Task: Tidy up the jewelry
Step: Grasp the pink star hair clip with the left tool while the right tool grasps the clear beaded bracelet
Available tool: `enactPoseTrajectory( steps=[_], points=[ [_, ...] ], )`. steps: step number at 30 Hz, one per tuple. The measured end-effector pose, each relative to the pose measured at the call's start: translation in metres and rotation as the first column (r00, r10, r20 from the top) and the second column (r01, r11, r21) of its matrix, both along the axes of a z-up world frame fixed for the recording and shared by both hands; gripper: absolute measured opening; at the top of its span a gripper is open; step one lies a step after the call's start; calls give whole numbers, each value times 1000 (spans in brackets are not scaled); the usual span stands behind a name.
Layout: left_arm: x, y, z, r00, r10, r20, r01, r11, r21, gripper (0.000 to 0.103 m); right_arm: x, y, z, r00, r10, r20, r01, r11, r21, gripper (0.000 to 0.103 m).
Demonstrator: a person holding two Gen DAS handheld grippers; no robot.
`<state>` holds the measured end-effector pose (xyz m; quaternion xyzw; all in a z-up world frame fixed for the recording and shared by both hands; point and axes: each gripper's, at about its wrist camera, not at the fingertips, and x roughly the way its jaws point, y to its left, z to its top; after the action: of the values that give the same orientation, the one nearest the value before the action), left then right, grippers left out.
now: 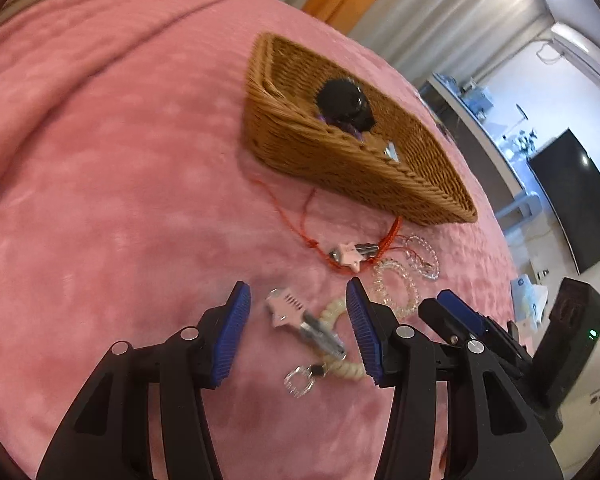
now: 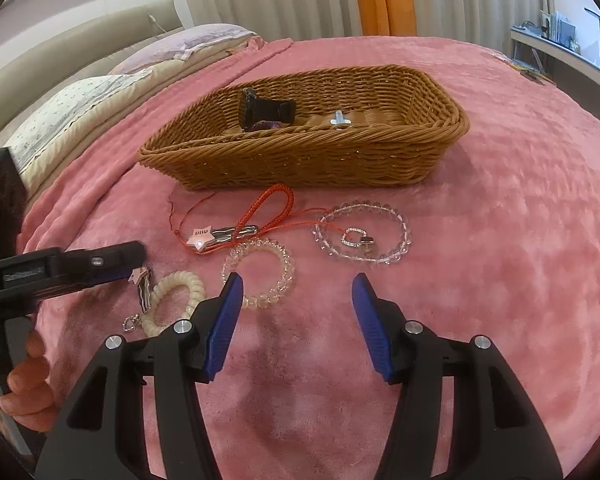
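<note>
Lot on pink bed blanket (image 2: 500,240), in front of wicker basket (image 2: 300,152) already holding a black clip (image 2: 266,110): star hair clip (image 1: 286,308) lying across cream coil tie (image 1: 336,312), second star clip (image 2: 202,236) tangled in red cord (image 2: 268,208), clear coil tie (image 2: 260,272), bead bracelet (image 2: 364,232). Left hand-held gripper (image 1: 300,328) stands apart, straddling the star hair clip without pressing it; right hand-held gripper (image 2: 298,320) stands apart, empty, its left pad beside the clear coil tie. Recommended handling: centre the left pads on the clip's metal shank, clear of the coil beneath, close firmly, lift straight, then carry to the basket.
</note>
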<state>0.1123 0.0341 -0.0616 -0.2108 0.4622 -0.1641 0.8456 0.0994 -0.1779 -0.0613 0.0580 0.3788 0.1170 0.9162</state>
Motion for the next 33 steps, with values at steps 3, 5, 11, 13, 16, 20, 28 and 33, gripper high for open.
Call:
enactPoseTrajectory(
  steps=[3, 5, 11, 13, 16, 20, 28, 33],
  points=[
    [-11, 10, 0, 999, 10, -34, -11, 1000, -27, 48, 0, 1, 0, 1000, -1, 5, 1, 1000, -7, 53],
    [-11, 9, -6, 997, 1, -77, -5, 998, -59, 46, 0, 2, 0, 1000, 0, 5, 0, 1000, -9, 53],
    [5, -8, -16, 995, 2, -95, -7, 998, -57, 35, 1, 1, -1, 1000, 2, -3, -2, 1000, 2, 53],
    [10, -18, -14, 997, -6, -71, 6, 1000, 1, 26, 2, 1, -2, 1000, 2, -6, -2, 1000, 6, 53],
    [14, -24, -13, 998, -41, -38, 43, 998, 53, 20, 2, 2, -2, 1000, 6, -6, -6, 1000, 1, 53],
    [13, -23, -9, 996, -89, -2, 89, 993, 71, 18, 3, 6, -2, 1000, 16, -15, -17, 1000, -13, 47],
    [1, -1, 5, 985, -169, 33, 164, 978, 126, 18, 31, 25, -3, 992, 37, -120, -45, 997, -64, 30],
    [-5, -4, -5, 975, -223, 15, 219, 964, 153, 18, 32, 35, -4, 993, 36, -108, -50, 990, -130, 12]
  ],
)
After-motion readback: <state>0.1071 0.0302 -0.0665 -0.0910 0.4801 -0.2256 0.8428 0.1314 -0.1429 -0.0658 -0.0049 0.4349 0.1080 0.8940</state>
